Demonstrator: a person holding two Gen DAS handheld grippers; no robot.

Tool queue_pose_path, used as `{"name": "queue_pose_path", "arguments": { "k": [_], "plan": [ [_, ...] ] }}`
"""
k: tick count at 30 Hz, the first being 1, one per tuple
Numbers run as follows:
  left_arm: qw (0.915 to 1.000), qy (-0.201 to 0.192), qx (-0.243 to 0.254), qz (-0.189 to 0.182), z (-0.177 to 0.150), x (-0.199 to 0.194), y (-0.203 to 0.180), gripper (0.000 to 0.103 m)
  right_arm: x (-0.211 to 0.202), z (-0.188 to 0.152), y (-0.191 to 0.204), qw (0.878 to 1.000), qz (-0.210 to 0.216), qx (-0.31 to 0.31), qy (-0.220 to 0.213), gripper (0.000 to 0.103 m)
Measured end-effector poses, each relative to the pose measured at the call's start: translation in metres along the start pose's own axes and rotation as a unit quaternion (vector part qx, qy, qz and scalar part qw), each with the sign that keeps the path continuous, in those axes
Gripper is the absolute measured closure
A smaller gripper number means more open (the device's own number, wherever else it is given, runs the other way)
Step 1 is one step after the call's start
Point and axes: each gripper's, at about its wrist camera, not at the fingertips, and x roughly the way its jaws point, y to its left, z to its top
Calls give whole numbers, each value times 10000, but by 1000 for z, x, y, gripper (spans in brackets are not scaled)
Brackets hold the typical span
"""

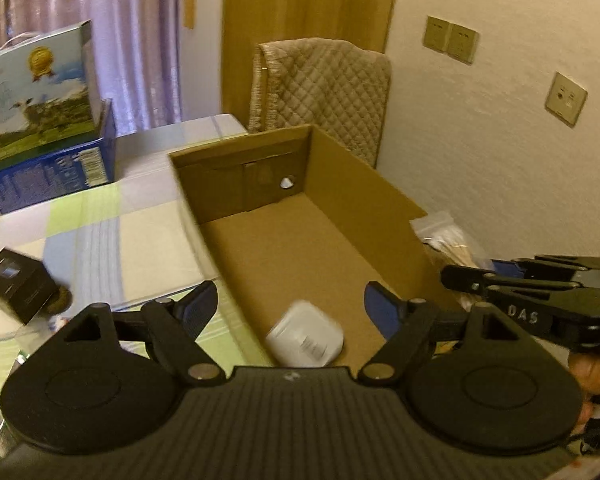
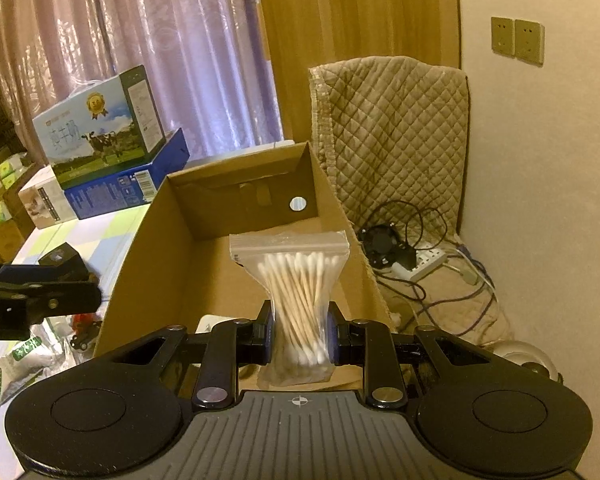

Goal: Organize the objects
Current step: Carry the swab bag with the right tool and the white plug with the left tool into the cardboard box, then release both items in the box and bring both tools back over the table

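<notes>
Cardboard box [image 1: 300, 240] holds your white packet [image 1: 306, 338] at six o'clock between your spread left gripper [image 1: 290, 312], while your right gripper [image 2: 299, 334] pinches the cotton-swab bag [image 2: 296, 300] above it.

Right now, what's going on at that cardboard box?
A person is sorting small items into the open cardboard box on the table. The right claw is shut on a clear bag of cotton swabs, holding it upright over the box. The left claw is open with nothing between its fingers; a small white container lies inside the box just below it. A black box sits on the table outside.
</notes>
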Motion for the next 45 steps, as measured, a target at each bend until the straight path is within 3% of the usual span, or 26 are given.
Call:
{"name": "queue_pose_path", "arguments": {
  "k": [5, 7, 8, 10, 16, 29, 39, 45],
  "plan": [
    [9996, -41, -219, 175, -7, -15, 18, 26, 3, 8, 6, 9999, 134, -26, -97, 79],
    [9993, -59, -279, 235, -10, -21, 25, 25, 6, 12, 8, 9998, 185, -36, -101, 63],
    [9991, -69, -316, 262, -12, -24, 28, 24, 6, 13, 10, 9997, 172, -29, -152, 48],
    [9988, -80, -369, 314, -15, -29, 34, 23, -1, 13, 12, 9994, 152, 2, -299, 40],
    [9977, -102, -290, 597, -35, -52, 49, 18, -25, 0, 24, 9995, 183, 51, -251, 39],
    [9928, -131, -797, 890, -88, -116, 97, 12, -83, -45, 91, 9979, 615, 65, -183, 39],
    [9786, 68, -1316, 1582, -160, -172, 157, 10, -78, -84, 146, 9931, 1087, -305, 303, 39],
    [9707, 98, -1527, 1856, -184, -191, 181, 9, -75, -90, 166, 9909, 1199, -496, 356, 40]
  ]
}}
